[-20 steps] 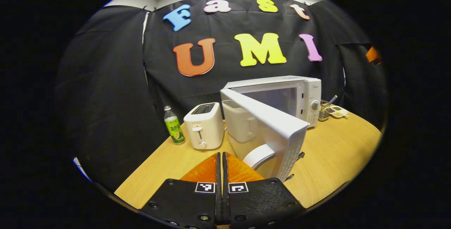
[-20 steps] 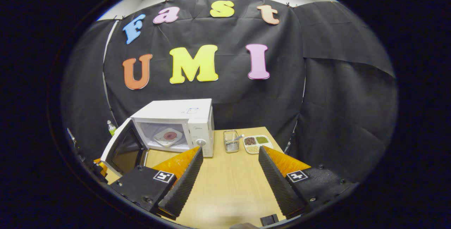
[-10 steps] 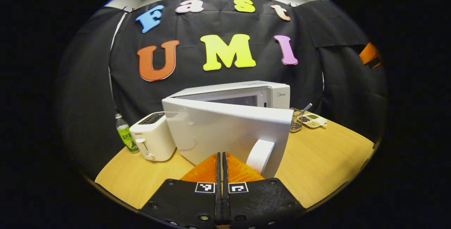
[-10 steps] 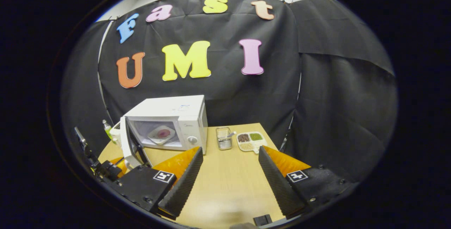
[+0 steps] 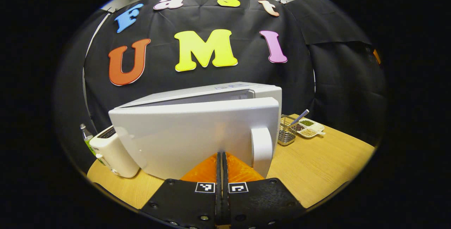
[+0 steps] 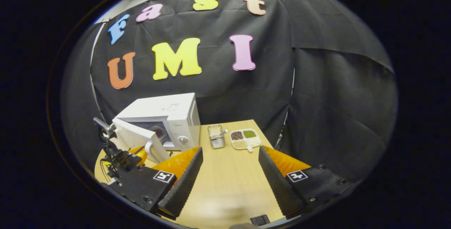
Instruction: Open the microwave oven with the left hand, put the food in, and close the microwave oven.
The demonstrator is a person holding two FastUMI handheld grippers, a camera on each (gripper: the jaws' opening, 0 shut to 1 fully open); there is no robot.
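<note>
The white microwave (image 5: 211, 91) stands at the back of the wooden table with its door (image 5: 190, 134) swung most of the way in, a narrow gap left at the latch side. My left gripper (image 5: 222, 156) is shut with nothing between its fingers, its tips against the door's outer face just left of the white handle (image 5: 261, 148). In the right gripper view the microwave (image 6: 165, 107) sits at the left, and the left gripper (image 6: 135, 153) leans on the door (image 6: 135, 137). A sliver of the plate of food (image 6: 159, 132) shows inside. My right gripper (image 6: 230, 158) hangs open over the table.
A white toaster (image 5: 112, 155) and a green bottle (image 5: 86, 139) stand left of the microwave. Right of it are a wire basket (image 6: 216, 136) and a divided dish of grains (image 6: 243, 138). Bare tabletop (image 6: 229, 186) lies under the right gripper.
The microwave door has swung from wide open to nearly closed, pushed by my shut left gripper moving in and right. The right gripper has drawn back slightly and stays open.
</note>
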